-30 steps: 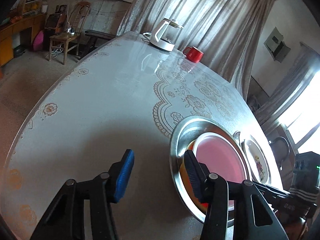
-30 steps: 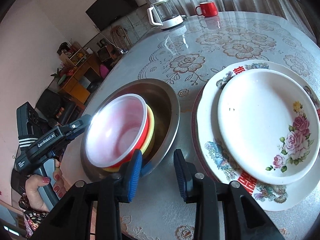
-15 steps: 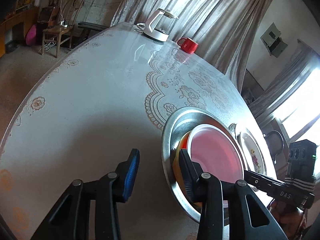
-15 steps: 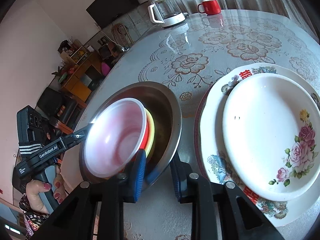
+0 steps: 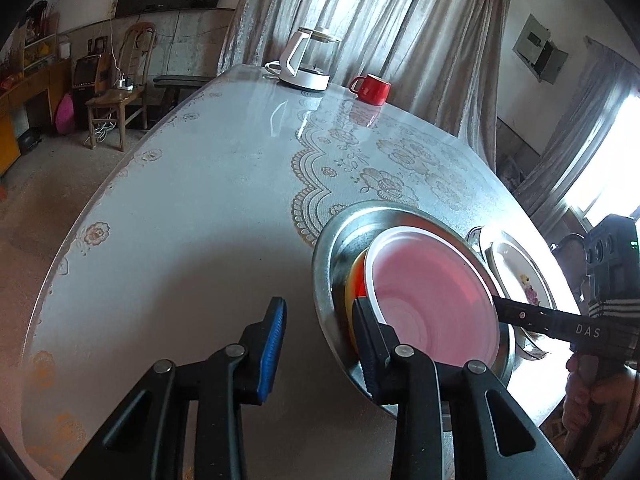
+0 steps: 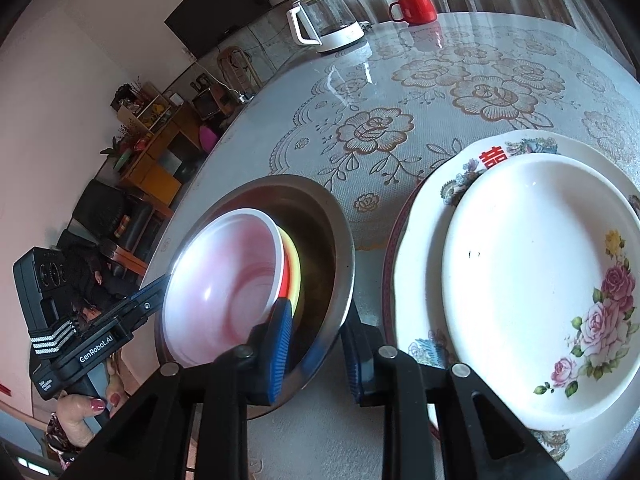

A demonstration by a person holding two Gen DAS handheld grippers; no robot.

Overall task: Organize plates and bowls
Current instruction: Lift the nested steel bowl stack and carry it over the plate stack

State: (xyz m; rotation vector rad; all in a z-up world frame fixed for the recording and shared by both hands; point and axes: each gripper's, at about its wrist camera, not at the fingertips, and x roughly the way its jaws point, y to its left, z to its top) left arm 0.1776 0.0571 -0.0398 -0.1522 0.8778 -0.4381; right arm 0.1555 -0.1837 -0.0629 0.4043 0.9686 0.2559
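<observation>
Both grippers straddle the steel bowl's rim from opposite sides.

In the left-wrist view, the left gripper [image 5: 318,328], jaws just closing and not visibly clamped, brackets the near rim of the wide stainless-steel bowl [image 5: 340,236] holding nested pink, red and yellow plastic bowls [image 5: 432,300], lower right. In the right-wrist view, the right gripper [image 6: 316,344], narrowed, brackets the rim at lower centre; stacked floral plates [image 6: 540,280] lie right.

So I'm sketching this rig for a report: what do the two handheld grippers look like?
Both grippers, left and right, have black angular plastic jaws with silver pivot pins and ribbed blue pads. Their black camera bodies carry white stripes and white lettering. The hand wears red nail polish and a patterned sleeve.
</observation>
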